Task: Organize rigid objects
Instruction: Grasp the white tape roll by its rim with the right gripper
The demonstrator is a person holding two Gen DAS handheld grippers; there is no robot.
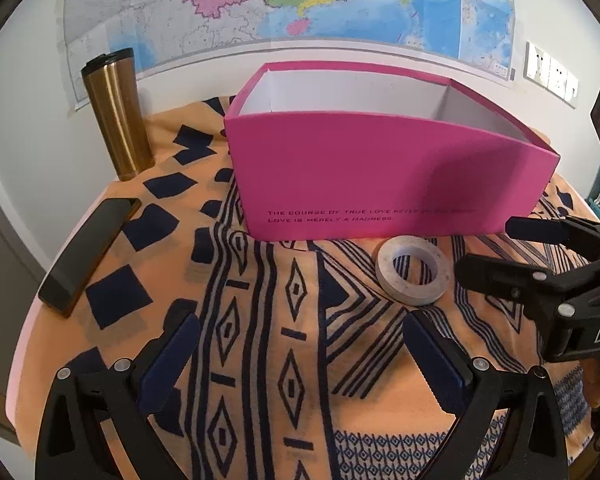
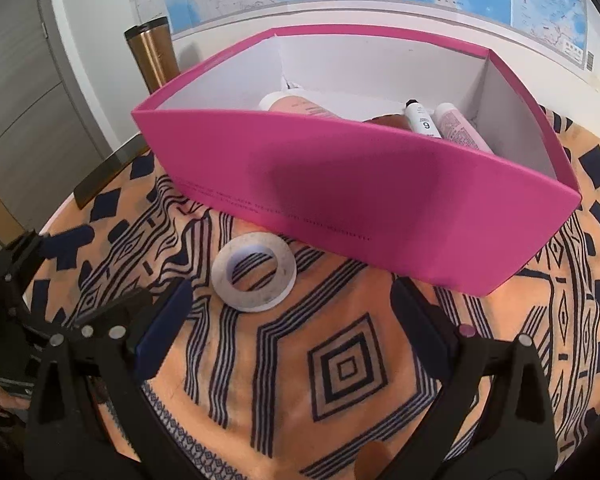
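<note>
A pink open box (image 1: 364, 168) stands on the patterned cloth; it also shows in the right wrist view (image 2: 340, 184). Inside it lie a pink tube (image 2: 296, 106), a white bottle marked 9 (image 2: 422, 120) and a pink bottle (image 2: 460, 128). A white tape roll (image 1: 413, 275) lies flat just in front of the box, also in the right wrist view (image 2: 254, 272). A black phone (image 1: 90, 252) and a gold tumbler (image 1: 118, 114) are at the left. My left gripper (image 1: 300, 340) is open and empty. My right gripper (image 2: 292, 304) is open and empty, just behind the tape; it shows in the left wrist view (image 1: 484, 248).
The orange and navy cloth (image 1: 260, 340) covers a round table. A wall map (image 1: 284, 0) hangs behind. The table edge curves close at the left, near the phone. A grey cabinet (image 2: 16, 92) stands at the far left.
</note>
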